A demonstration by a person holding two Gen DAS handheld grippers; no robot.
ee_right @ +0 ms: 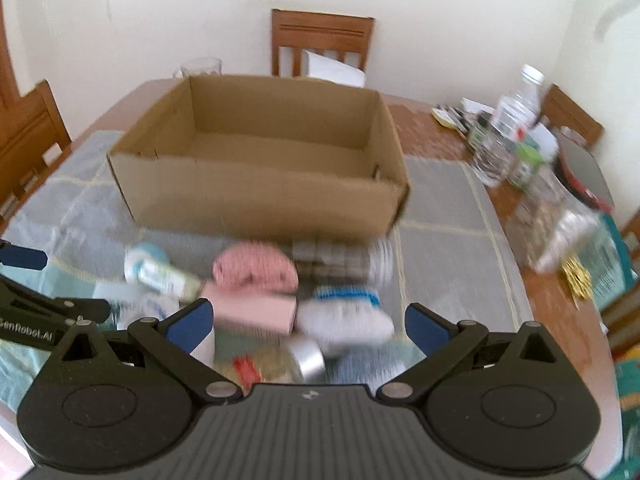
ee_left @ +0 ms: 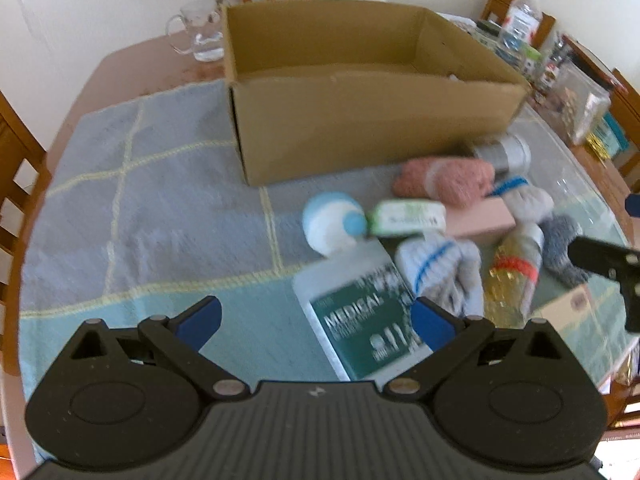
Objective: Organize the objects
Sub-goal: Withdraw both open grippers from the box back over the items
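An open, empty cardboard box (ee_left: 360,120) (ee_right: 260,192) stands on a grey checked cloth (ee_left: 160,200). In front of it lies a pile: a white bottle with a green MEDICAL label (ee_left: 360,312), a green-white tube (ee_left: 408,216), a pink sock roll (ee_left: 444,178) (ee_right: 256,268), a pink block (ee_right: 252,308), a white sock with blue stripes (ee_left: 436,268) (ee_right: 344,312), a gold packet (ee_left: 512,280). My left gripper (ee_left: 316,320) is open, empty, just left of the bottle. My right gripper (ee_right: 308,324) is open, empty, above the pile.
A glass mug (ee_left: 196,32) stands behind the box. Water bottles (ee_right: 512,120) and jars (ee_right: 552,220) crowd the table's right side. Wooden chairs (ee_right: 320,44) surround the table. The other gripper (ee_left: 608,264) shows at the right edge of the left wrist view.
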